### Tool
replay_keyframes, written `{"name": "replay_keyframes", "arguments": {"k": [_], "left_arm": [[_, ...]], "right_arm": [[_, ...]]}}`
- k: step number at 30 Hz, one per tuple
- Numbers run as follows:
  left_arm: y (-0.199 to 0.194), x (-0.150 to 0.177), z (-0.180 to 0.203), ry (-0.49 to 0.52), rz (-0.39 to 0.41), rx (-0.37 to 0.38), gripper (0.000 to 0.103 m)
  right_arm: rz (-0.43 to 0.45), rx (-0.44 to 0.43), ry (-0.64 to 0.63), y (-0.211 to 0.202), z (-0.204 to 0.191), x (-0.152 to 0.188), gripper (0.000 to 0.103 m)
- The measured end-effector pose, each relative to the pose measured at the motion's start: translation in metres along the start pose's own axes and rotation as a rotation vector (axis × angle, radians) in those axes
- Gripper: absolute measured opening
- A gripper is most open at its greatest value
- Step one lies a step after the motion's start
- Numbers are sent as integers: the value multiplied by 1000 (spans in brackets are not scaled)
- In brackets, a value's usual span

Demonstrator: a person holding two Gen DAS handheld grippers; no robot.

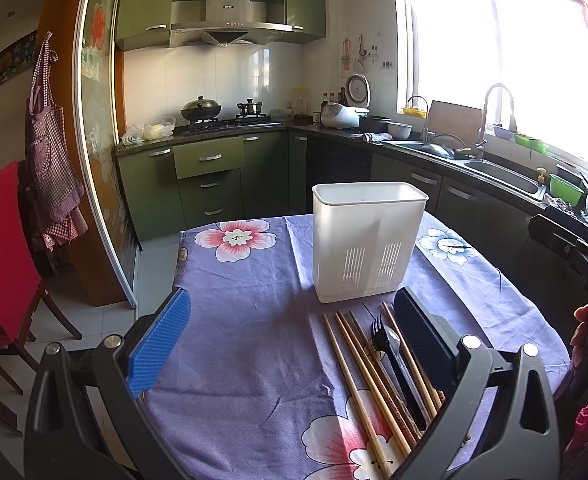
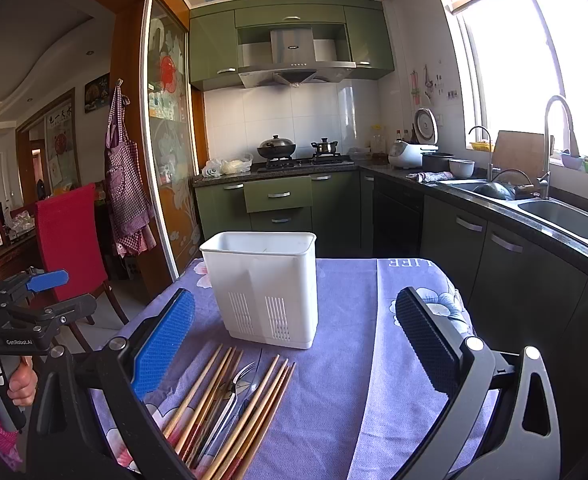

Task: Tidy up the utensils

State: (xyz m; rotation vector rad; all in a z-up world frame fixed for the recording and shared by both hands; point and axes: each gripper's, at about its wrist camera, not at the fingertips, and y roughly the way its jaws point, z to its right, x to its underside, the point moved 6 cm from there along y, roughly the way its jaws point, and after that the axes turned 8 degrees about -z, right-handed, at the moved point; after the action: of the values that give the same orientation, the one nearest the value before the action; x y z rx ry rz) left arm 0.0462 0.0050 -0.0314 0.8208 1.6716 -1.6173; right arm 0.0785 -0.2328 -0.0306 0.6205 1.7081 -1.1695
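Nothing sorted yet: both tongs, left (image 1: 289, 344) and right (image 2: 294, 344), hover spread and empty; chopsticks (image 2: 213, 396) and fork (image 2: 229, 396) lie before the white utensil holder (image 2: 265, 292), awaiting pickup

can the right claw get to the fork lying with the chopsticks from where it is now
Probably yes. The right claw is open and empty, and the fork lies uncovered just ahead and to its left. But chopsticks crowd it on both sides, so a clean pinch looks tricky.
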Motion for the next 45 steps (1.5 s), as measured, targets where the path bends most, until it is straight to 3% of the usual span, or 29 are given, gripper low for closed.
{"name": "replay_keyframes", "arguments": {"k": [17,20,25,28,31,34,37,39,43,45], "left_arm": [[10,2,2,-1,-36,4,97],[26,4,1,-22,-126,24,97],[73,21,7,-114,-431,135,97],[99,40,16,-198,-627,220,97],[115,55,38,-173,-766,263,96],[120,58,65,-149,-825,301,94],[128,57,96,-116,-864,346,86],[137,55,111,-117,-895,374,70],[155,55,123,-128,-929,389,56],[164,54,122,-127,-930,367,42]], "right_arm": [[-14,7,-8,1,0,5,99],[-43,-5,-12,9,1,7,99],[-159,-110,31,27,4,14,99],[-264,-96,27,40,3,23,99],[-337,-111,38,51,4,33,99],[-386,-77,69,57,13,42,99],[-421,-47,113,61,29,47,99],[-439,-28,142,61,40,52,99],[-457,-12,173,58,55,59,99],[-459,-3,174,57,60,62,99]]}}
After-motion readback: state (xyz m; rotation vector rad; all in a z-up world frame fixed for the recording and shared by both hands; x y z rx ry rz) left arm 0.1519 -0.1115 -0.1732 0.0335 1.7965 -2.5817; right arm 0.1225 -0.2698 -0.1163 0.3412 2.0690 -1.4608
